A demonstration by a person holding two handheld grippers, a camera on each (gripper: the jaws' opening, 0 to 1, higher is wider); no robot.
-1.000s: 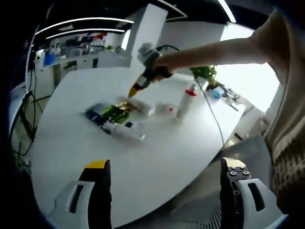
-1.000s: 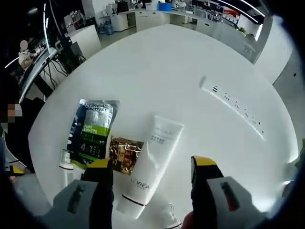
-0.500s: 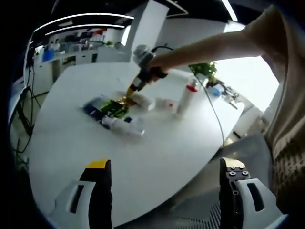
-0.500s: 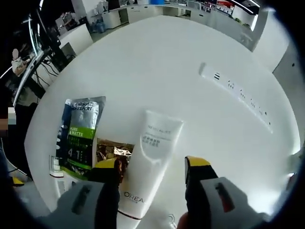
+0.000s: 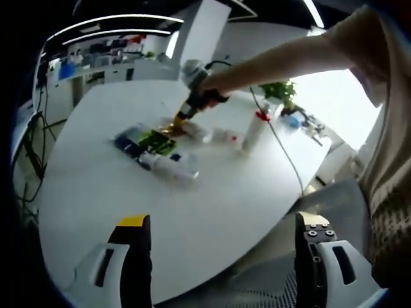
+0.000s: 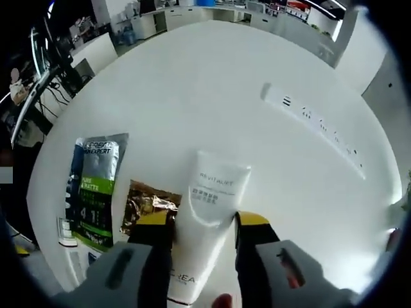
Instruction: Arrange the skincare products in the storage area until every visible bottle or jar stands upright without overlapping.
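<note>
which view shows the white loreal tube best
The right gripper view: the white tube lies close up between that gripper's jaws, its print legible. In the left gripper view it is a small pale shape under the right gripper.

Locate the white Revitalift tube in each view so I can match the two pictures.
Left gripper view: the white tube lies left of centre in the upper half, under the tip of the right gripper.
Right gripper view: the tube lies lower centre, between this gripper's jaws.
Shared landmark: the green-and-blue sachet, flat on the white table beside the tube.
</note>
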